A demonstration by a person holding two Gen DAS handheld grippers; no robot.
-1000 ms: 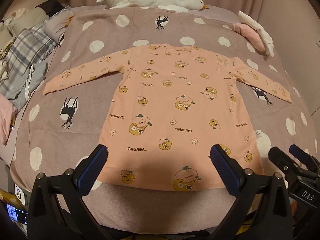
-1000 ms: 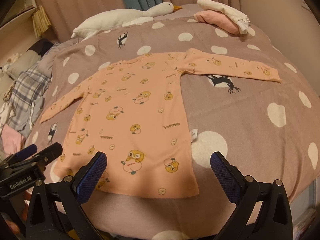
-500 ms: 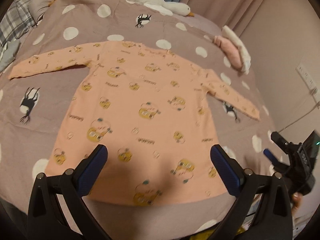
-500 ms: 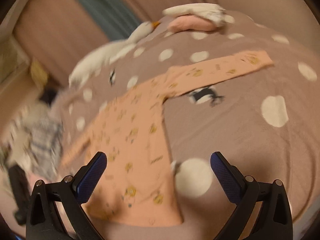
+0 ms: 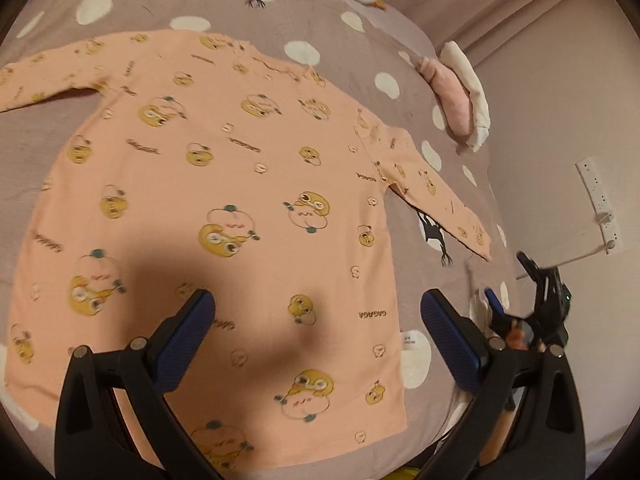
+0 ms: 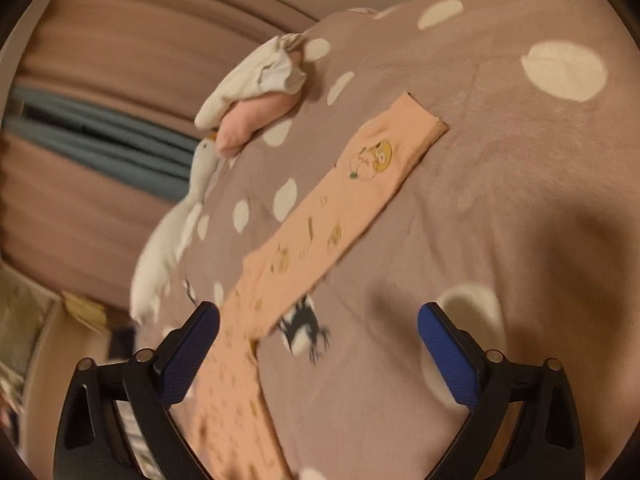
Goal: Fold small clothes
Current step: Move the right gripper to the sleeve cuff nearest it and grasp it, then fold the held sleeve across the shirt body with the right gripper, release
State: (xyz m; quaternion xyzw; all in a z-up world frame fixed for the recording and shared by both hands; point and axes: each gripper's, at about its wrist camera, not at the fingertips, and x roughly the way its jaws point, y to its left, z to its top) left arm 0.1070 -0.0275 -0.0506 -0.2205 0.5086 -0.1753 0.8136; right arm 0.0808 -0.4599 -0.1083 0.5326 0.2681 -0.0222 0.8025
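Peach shirt (image 5: 224, 200) flat on bedspread (image 5: 352, 52), both tools apparently spread wide

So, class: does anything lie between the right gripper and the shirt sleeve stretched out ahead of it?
Nothing visible does. The right gripper, jaws open, faces the peach sleeve, which lies flat on bare bedspread. The folded clothes sit beyond it, off the path.
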